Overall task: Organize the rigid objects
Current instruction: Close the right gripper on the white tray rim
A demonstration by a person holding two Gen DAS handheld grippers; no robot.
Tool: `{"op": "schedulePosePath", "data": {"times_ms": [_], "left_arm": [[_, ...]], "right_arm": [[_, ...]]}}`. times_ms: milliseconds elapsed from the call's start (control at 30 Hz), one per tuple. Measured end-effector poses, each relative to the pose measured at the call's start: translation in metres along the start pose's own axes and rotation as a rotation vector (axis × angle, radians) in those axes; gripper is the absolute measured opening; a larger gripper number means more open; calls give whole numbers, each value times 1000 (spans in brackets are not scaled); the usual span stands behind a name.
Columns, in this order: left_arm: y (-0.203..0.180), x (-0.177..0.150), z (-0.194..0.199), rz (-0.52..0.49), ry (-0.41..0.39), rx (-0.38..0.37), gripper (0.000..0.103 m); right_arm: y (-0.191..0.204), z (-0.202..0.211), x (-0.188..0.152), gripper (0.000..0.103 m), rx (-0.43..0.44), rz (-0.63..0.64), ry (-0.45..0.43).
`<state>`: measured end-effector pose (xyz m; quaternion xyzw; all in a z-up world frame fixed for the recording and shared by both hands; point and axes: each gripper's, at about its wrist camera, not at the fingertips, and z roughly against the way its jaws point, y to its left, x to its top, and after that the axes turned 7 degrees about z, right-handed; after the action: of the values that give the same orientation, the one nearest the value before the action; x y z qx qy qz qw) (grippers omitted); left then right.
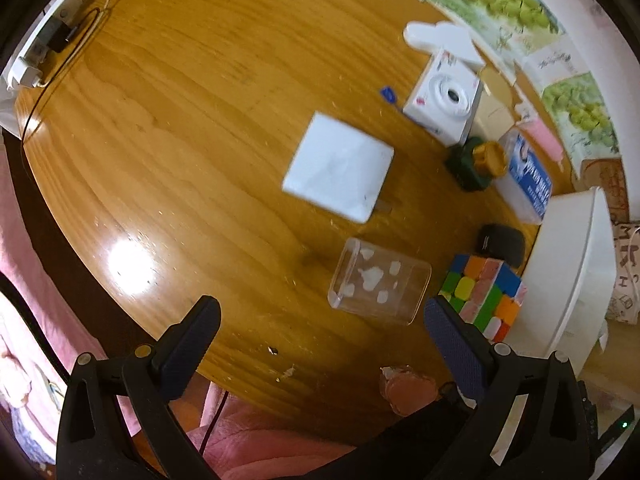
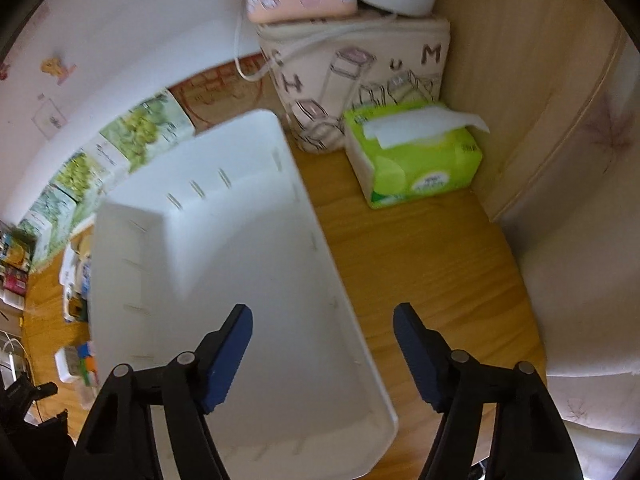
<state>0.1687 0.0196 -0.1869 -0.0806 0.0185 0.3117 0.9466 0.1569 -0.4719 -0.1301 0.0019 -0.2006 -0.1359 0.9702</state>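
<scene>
**Left gripper lines up over the clear box while the right one straddles the bin wall**

On the left, the left gripper [image 1: 322, 322] points straight down at the wooden table [image 1: 180, 128], jaws spread wide with nothing between them. Just beyond its fingertips lies the clear plastic box [image 1: 379, 282], on its side, with white patches on its wall. To its right sits the puzzle cube [image 1: 482, 294], close against the right-hand finger [image 1: 452, 332], and the black case [image 1: 500, 242] lies behind the cube. Further back are the white square lid [image 1: 340, 166], the toy camera [image 1: 444, 98], the green jar with a yellow cap [image 1: 478, 162] and the blue-labelled box [image 1: 528, 178].

My judgement is that the clear box is the nearest thing to pick. To do it well, centre the jaws across its shorter width and come down square. Keep the right-hand finger clear of the cube, so the cube is not nudged. Smooth plastic will likely slip if pinched near an edge, so grip near the middle.

On the right, the white bin [image 2: 248, 216] stands on the table and looks empty, with the green tissue pack [image 2: 416, 156] and the patterned bag [image 2: 356, 76] behind it. The right gripper [image 2: 322, 344] tilts steeply downward, half open and holding nothing. Its left finger [image 2: 228, 356] hangs over the bin's interior and its right finger [image 2: 416, 356] over the table outside, so the bin's near wall lies between them. If it is meant to steady the bin, it should close on that rim only.
</scene>
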Motion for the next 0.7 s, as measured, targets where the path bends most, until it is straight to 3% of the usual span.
{"op": "schedulePosePath", "data": {"times_ms": [233, 300, 367, 700], "left_arm": [[-21, -4, -15, -22, 37, 41, 101], [-26, -5, -20, -27, 51, 55, 101], [-30, -5, -25, -31, 64, 65, 101], [-38, -3, -41, -30, 77, 106, 101]], "right_arm": [[-22, -31, -9, 42, 38, -52, 107], [-25, -40, -11, 23, 42, -49, 137], [-28, -47, -13, 14, 68, -51, 162], [-17, -50, -15, 6, 153, 52, 161]]}}
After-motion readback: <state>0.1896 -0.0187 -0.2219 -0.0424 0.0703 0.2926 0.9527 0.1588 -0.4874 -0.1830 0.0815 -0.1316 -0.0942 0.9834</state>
